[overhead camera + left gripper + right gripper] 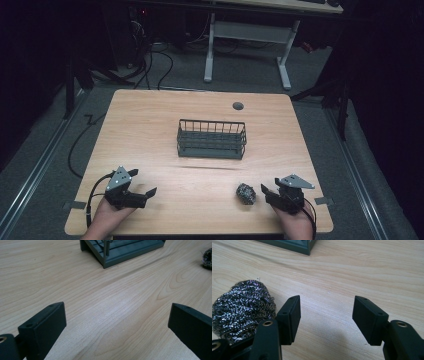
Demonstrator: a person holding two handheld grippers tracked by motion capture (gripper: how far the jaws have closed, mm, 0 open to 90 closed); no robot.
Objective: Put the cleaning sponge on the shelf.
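While both hands are resting at the near edge of the wooden table (150, 120), the left gripper (142, 182) is sitting with its jaws spread wide, and nothing is lying between them. Seen from the left gripper view, bare wood grain is stretching out ahead of those jaws, the dark wire basket (120, 252) is standing well beyond them and slightly to the left of their midline, and the steel wool ball (207, 258) is peeking in far off past the right jaw.

The right gripper (269, 192) is also holding its jaws apart, somewhat less widely, and they are gripping nothing. In the right gripper view, the steel wool ball (242, 306) is lying just outside the left jaw, right beside it and seemingly touching its outer face, not in the gap. A corner of the basket (294, 246) is showing far ahead of that same jaw.

From the high view, the ball (246, 193) is sitting on the table just beside the right gripper's tips, while the basket (212, 139) is standing mid-table, well ahead of both grippers.
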